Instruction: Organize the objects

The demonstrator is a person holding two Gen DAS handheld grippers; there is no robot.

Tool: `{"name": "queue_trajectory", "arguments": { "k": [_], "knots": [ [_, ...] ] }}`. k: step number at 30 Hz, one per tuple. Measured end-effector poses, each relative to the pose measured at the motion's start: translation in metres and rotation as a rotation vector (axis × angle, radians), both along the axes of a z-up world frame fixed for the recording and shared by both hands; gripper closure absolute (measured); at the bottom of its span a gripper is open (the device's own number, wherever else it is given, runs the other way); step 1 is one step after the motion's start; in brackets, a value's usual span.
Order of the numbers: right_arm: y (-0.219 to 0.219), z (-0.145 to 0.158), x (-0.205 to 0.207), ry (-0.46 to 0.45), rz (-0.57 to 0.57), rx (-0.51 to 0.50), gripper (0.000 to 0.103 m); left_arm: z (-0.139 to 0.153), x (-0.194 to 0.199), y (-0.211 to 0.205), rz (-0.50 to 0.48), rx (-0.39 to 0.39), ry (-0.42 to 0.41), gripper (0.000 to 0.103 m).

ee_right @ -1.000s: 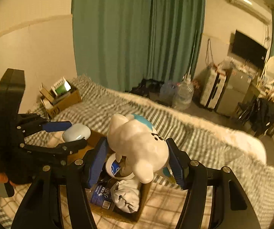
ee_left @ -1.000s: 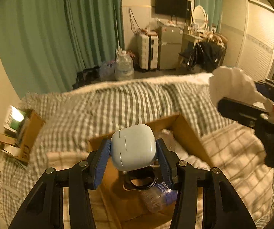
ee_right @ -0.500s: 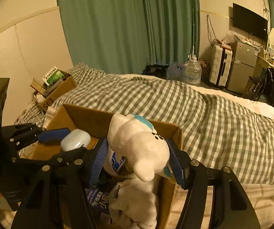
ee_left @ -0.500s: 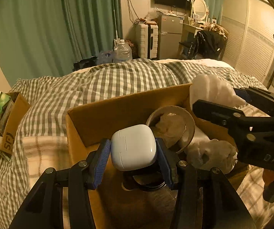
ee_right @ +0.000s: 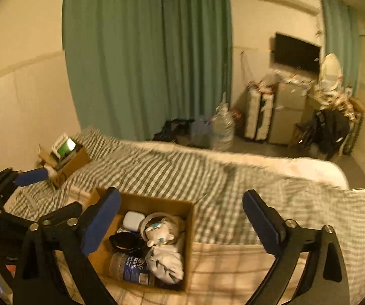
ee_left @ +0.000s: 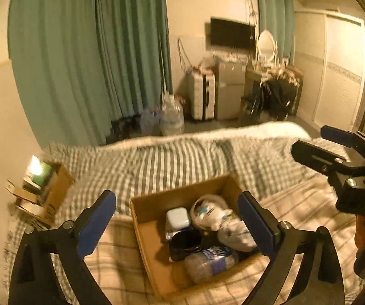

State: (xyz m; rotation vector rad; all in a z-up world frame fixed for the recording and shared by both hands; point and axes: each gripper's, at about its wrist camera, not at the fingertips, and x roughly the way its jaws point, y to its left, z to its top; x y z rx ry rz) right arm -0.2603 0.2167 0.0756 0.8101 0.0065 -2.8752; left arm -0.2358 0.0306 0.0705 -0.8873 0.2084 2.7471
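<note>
An open cardboard box (ee_left: 146,218) (ee_right: 190,218) sits on the bed. In it lie a white earbuds case (ee_left: 178,217) (ee_right: 132,220), a white plush toy (ee_left: 214,212) (ee_right: 160,231), a plastic bottle (ee_left: 211,261) (ee_right: 129,267), a black item (ee_left: 185,241) and a white cloth (ee_right: 168,264). My left gripper (ee_left: 177,223) is open and empty, raised above the box. My right gripper (ee_right: 182,222) is open and empty, also above it. The right gripper shows at the right of the left wrist view (ee_left: 334,147).
The bed has a green checked duvet (ee_right: 207,178) and a beige plaid blanket (ee_right: 233,267). A second small cardboard box with a booklet (ee_left: 45,188) (ee_right: 65,157) stands at the bed's far left. Beyond the bed are green curtains, water jugs (ee_left: 172,119), a suitcase and a fridge.
Both grippers have opened and lifted away from the box. The earbuds case and the plush toy, held before, now lie in the box.
</note>
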Motion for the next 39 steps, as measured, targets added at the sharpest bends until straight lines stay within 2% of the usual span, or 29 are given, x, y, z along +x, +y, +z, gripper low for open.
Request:
{"name": "queue_trajectory", "arguments": {
  "k": [6,8,11,16,19,23,26,29,32,36,39],
  "knots": [
    [0.016,0.067,0.07,0.095,-0.078,0.018,0.0,0.065,0.067,0.003,0.0,0.005,0.122,0.0],
    [0.019,0.082,0.096,0.117,-0.086,0.022,0.0,0.078,0.086,0.003,0.007,0.005,0.153,0.0],
    [0.025,0.095,0.133,0.135,-0.09,0.019,0.0,0.092,0.118,0.001,0.008,0.038,0.176,0.0],
    [0.028,0.094,0.186,0.155,-0.124,0.044,0.0,0.097,0.167,0.0,0.019,0.071,0.225,0.0],
    [0.026,0.086,0.214,0.177,-0.129,0.063,0.0,0.087,0.185,-0.002,0.004,0.1,0.225,0.0],
    [0.018,0.062,0.236,0.189,-0.133,0.068,0.0,0.065,0.198,-0.008,0.043,0.137,0.224,0.0],
    [0.012,0.036,0.241,0.17,-0.121,0.052,0.0,0.043,0.204,-0.011,0.085,0.112,0.26,0.0],
    [0.01,0.001,0.236,0.166,-0.124,0.023,0.0,0.015,0.21,-0.013,0.133,0.085,0.298,0.0],
    [0.006,-0.038,0.221,0.136,-0.132,0.044,0.0,-0.015,0.209,-0.018,0.169,0.09,0.281,0.0],
    [0.001,-0.067,0.212,0.12,-0.118,0.08,0.0,-0.043,0.199,-0.023,0.196,0.126,0.207,0.0],
    [-0.003,-0.078,0.206,0.084,-0.097,0.061,0.0,-0.053,0.195,-0.024,0.191,0.148,0.2,0.0]
  ]
}}
